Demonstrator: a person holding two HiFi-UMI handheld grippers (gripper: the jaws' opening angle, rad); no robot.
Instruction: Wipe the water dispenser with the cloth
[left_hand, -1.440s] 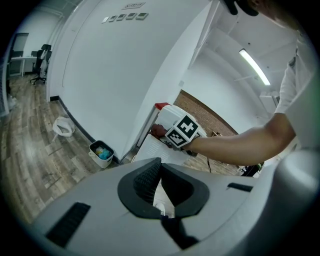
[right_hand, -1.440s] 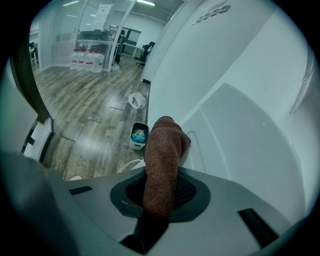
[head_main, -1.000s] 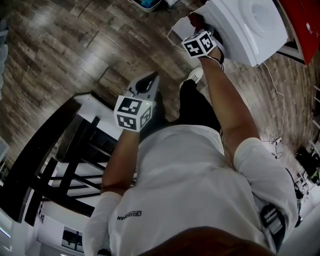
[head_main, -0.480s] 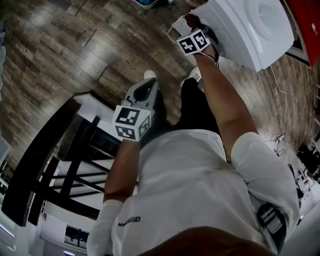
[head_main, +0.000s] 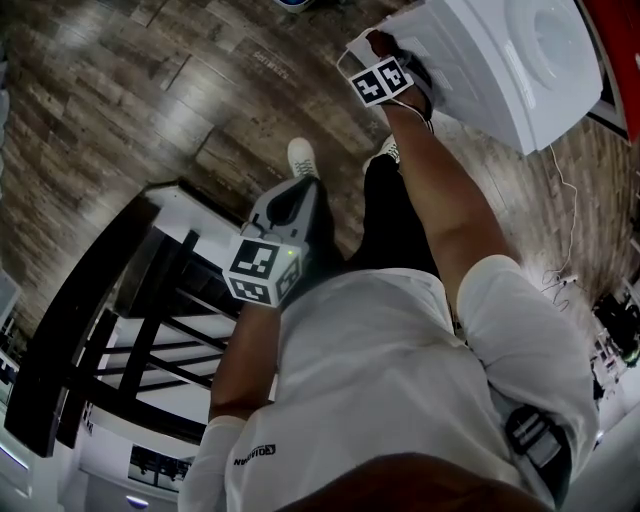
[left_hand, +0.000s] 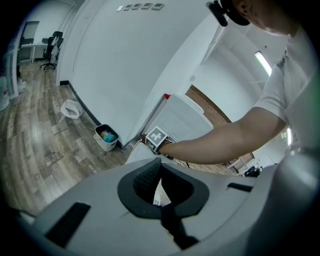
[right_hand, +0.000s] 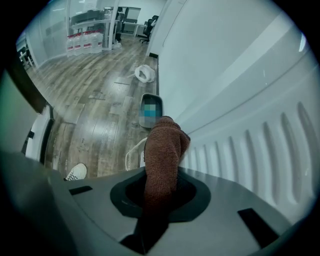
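Fingers of the right gripper (right_hand: 161, 167) are clamped on the brown cloth (right_hand: 164, 142), at the ribbed side of the water dispenser (right_hand: 245, 150), upper right in the head view. The left gripper (left_hand: 160, 167) hangs with fingers together, empty. The likely risk is that the ribs snag the bunched cloth and pull it free.

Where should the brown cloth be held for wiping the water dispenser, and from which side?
Grip the cloth at its bunched rear end, from behind, as the right gripper does; the folded front then sticks out free toward the ribbed water dispenser.
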